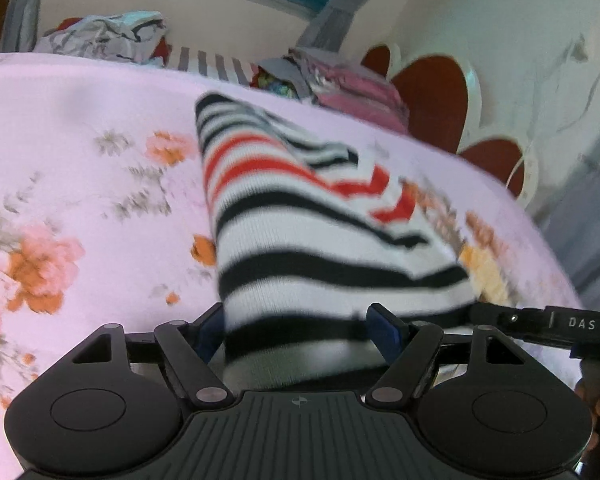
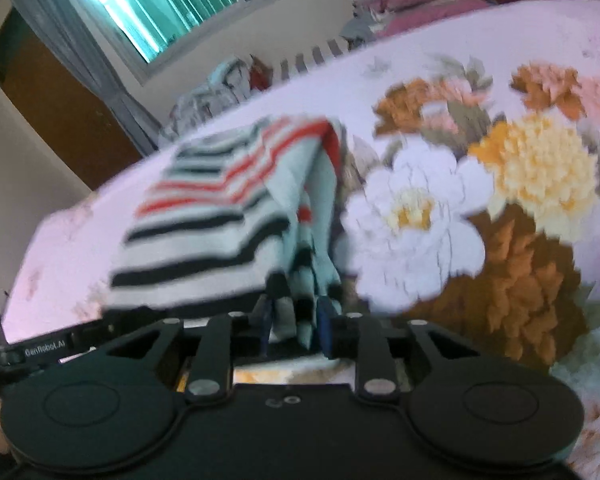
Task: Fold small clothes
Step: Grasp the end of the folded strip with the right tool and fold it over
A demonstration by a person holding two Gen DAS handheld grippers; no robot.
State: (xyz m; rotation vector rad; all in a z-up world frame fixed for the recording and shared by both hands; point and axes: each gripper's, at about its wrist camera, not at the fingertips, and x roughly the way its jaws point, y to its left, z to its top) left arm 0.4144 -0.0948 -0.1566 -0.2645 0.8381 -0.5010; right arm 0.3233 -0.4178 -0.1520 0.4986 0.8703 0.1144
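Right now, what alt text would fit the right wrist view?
The right tongs pinch a bunched edge of a striped garment in black, white and red, lying on a floral bedsheet. Behind are a clothes pile and a window; the image is motion-blurred.

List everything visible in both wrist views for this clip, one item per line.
striped garment: one, white with black and red stripes, lying partly folded on the bed, near end at both grippers
bedsheet: one, pale pink with orange, yellow and white flowers, covering the bed
clothes pile: one, grey, white and red, far edge of the bed below the window
pink bedding heap: one, pink and grey, far right of the bed
window: one, teal-lit, back wall
left hand-held gripper: black, jaws wide either side of the garment's end
right hand-held gripper: black, closed on bunched fabric
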